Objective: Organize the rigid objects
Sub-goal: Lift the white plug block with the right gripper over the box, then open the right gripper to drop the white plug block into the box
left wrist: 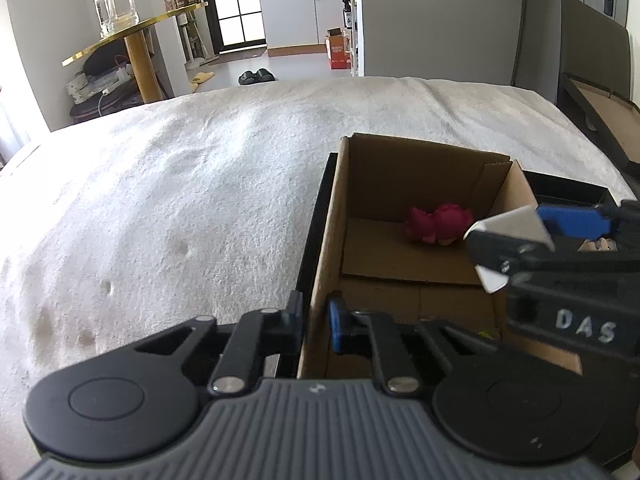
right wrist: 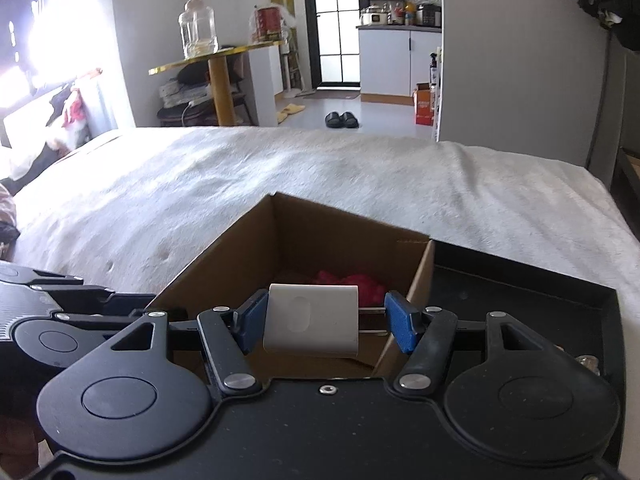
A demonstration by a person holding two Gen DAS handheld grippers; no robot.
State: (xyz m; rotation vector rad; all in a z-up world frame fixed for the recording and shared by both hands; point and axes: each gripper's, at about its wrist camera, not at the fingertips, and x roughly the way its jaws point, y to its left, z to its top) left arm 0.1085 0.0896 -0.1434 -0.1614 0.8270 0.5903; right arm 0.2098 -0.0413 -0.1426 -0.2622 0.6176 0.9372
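An open cardboard box [left wrist: 416, 168] [right wrist: 280, 224] stands on a white bedspread, beside a black tray [right wrist: 520, 292]. A red soft object [left wrist: 438, 224] [right wrist: 360, 282] lies on the box floor at its far end. My left gripper [left wrist: 316, 320] is shut on the box's near left wall. My right gripper [right wrist: 324, 320] hangs over the box with a white plug adapter [right wrist: 312, 324] [left wrist: 508, 228] between its blue pads. The adapter's body rests against the left pad, its metal prongs point at the right pad, and a gap shows there.
The bedspread [left wrist: 160, 208] stretches far left and ahead. A gold side table [right wrist: 218, 60] with a glass jar [right wrist: 198, 28] stands beyond the bed. A small object [right wrist: 586, 362] lies in the black tray at right. A brown box flap [left wrist: 608, 108] is at far right.
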